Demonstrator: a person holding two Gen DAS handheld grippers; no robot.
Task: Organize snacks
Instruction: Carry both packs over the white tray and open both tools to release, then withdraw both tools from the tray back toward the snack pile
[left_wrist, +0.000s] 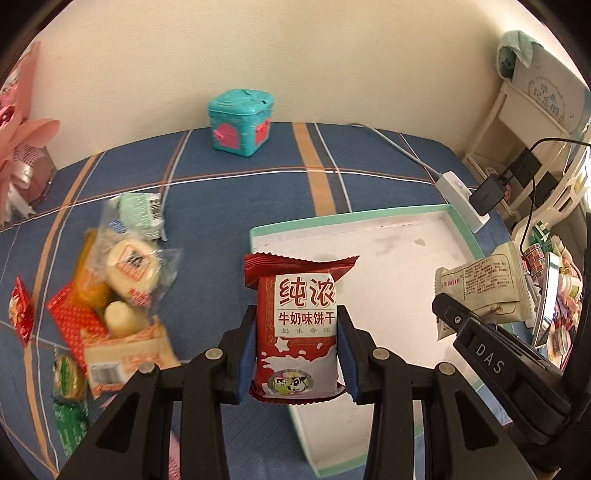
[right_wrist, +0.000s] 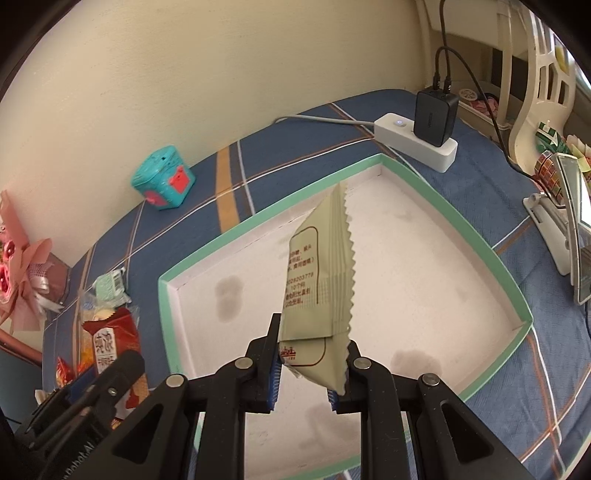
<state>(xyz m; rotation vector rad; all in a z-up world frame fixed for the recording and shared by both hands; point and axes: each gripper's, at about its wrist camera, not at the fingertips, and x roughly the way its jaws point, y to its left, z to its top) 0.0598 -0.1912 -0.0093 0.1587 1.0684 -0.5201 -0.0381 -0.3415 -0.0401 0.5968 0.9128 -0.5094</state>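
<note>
My left gripper (left_wrist: 297, 354) is shut on a red and white milk biscuit packet (left_wrist: 301, 317), held upright above the left edge of a shallow white tray with a mint-green rim (left_wrist: 351, 216). My right gripper (right_wrist: 308, 369) is shut on a pale green snack packet (right_wrist: 321, 280), tilted edge-on over the tray's (right_wrist: 295, 199) white floor. In the left wrist view the pale green packet (left_wrist: 484, 291) and the right gripper's black body show at the right, over the tray's right side. A pile of loose snacks (left_wrist: 110, 295) lies on the blue plaid cloth, left of the tray.
A teal box with pink clasps (left_wrist: 242, 123) stands at the back near the wall. A white power strip with a black charger (right_wrist: 424, 129) and cables lies behind the tray's far right corner. A pink bouquet (right_wrist: 22, 266) is at the left; a cluttered white shelf (left_wrist: 535, 147) stands at the right.
</note>
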